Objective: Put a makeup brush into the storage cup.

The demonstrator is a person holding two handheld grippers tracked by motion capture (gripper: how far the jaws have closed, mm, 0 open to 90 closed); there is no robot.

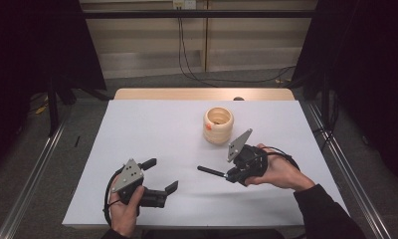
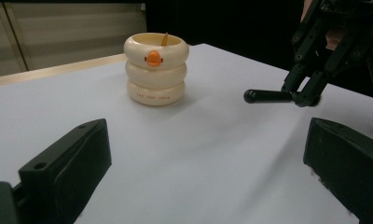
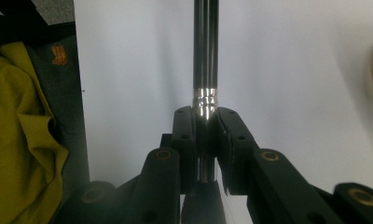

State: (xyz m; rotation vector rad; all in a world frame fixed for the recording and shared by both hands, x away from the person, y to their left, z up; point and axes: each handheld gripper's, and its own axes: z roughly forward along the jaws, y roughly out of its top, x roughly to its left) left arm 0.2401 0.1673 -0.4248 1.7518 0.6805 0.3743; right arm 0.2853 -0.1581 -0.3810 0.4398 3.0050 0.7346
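I find the right gripper (image 1: 230,174) clamped on one end of a dark rod (image 1: 210,172), its jaws pressed against the shaft on both sides. The rod lies roughly level just above the table (image 1: 152,124), its long axis running toward the left edge, free end pointing at the left gripper (image 1: 162,175). It sits over the near half of the table, right of centre. The left gripper stands released, jaws wide apart and holding nothing, near the front edge, left of centre.

The right gripper view gives me the rod (image 3: 206,56) as a polished dark cylinder with a bright metallic band just beyond the pads; the high view does not resolve that finish. The left gripper view shows a rounded tip on the rod (image 2: 268,96) and an orange mark on the cream ribbed cup (image 2: 156,69), with what may be a thin stick inside, though I cannot confirm it. The high view places that cup (image 1: 218,125) toward the far edge, right of centre.

The surface is a plain white sheet over a wooden top. Dark curtains flank the room; cables trail across the grey floor beyond.
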